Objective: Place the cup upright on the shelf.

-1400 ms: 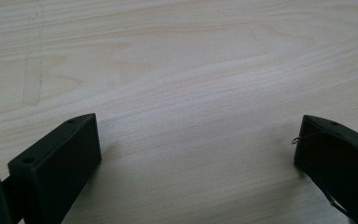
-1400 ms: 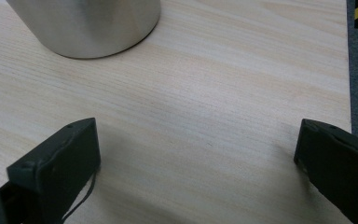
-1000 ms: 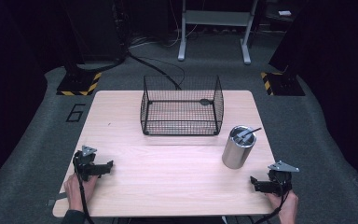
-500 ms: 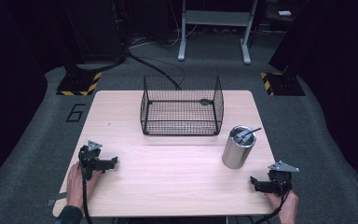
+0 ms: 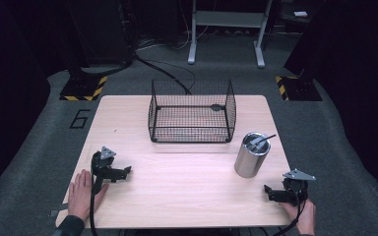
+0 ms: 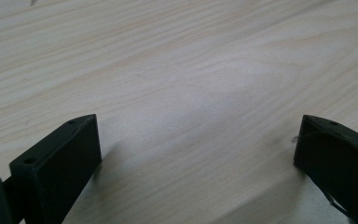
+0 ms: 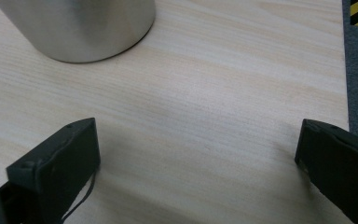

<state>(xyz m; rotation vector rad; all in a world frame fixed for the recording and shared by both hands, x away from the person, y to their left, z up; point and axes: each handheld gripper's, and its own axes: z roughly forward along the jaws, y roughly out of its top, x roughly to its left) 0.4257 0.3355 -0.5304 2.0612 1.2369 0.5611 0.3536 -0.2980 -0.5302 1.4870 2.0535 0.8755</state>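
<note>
A black wire basket (image 5: 192, 112) stands at the table's far middle with a small dark object (image 5: 216, 107) on its floor. To its right a shiny metal cup (image 5: 250, 154) holds a dark utensil (image 5: 262, 140); the cup's base (image 7: 81, 28) fills the top left of the right gripper view. My left gripper (image 5: 123, 173) rests on the wood at the front left, open (image 6: 198, 154), nothing between its jaws. A flat hand (image 5: 81, 192) lies beside it. My right gripper (image 5: 268, 192) sits at the front right corner, open (image 7: 198, 154), just short of the cup.
The pale wooden table (image 5: 187, 196) has bare room across its middle and front. Its right edge (image 7: 345, 70) runs close to my right gripper, with grey carpet beyond. Dark stands and yellow-black striped bases (image 5: 83, 87) sit on the floor behind.
My left gripper has slid right and a little forward over the table, and the hand now lies flat next to it. The right gripper has stayed put.
</note>
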